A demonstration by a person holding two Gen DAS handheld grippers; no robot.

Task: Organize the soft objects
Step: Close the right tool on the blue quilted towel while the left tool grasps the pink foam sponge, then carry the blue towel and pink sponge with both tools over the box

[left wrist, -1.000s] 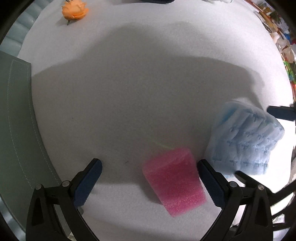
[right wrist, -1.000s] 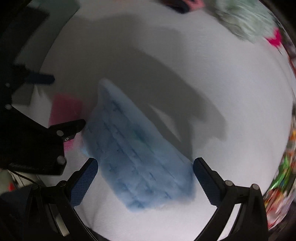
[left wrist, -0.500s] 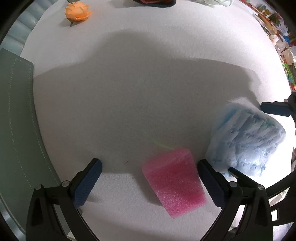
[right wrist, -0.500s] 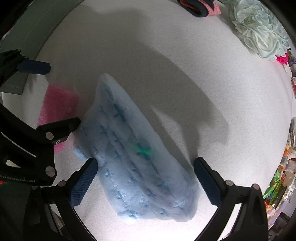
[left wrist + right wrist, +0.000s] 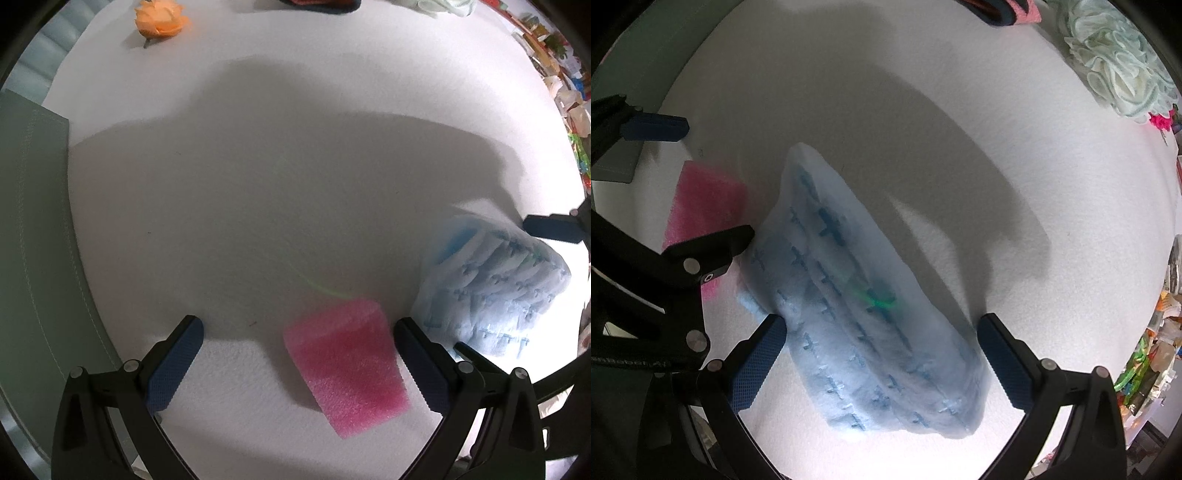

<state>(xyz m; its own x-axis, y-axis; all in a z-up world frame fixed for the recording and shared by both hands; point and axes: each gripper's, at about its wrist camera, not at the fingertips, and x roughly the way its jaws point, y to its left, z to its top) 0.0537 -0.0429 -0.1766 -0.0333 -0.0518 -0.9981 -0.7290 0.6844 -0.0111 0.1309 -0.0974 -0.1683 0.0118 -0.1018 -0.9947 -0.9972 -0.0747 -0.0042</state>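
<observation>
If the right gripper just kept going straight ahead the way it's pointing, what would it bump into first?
Most likely the blue padded cloth. It lies between the open fingers of the right gripper, right in its path, on the white table. How far above the cloth it hovers is hard to judge.

- The only lettering is pale print on the black body of the left gripper, at the lower left edge of the right wrist view. It reads roughly "…nRobot.AI"; its first letters are cut off by the frame edge and the rest is blurred.
- The colourful packaging at the right edge of the same view bears print too small and blurred to read.
- The left wrist view shows no readable writing.
</observation>
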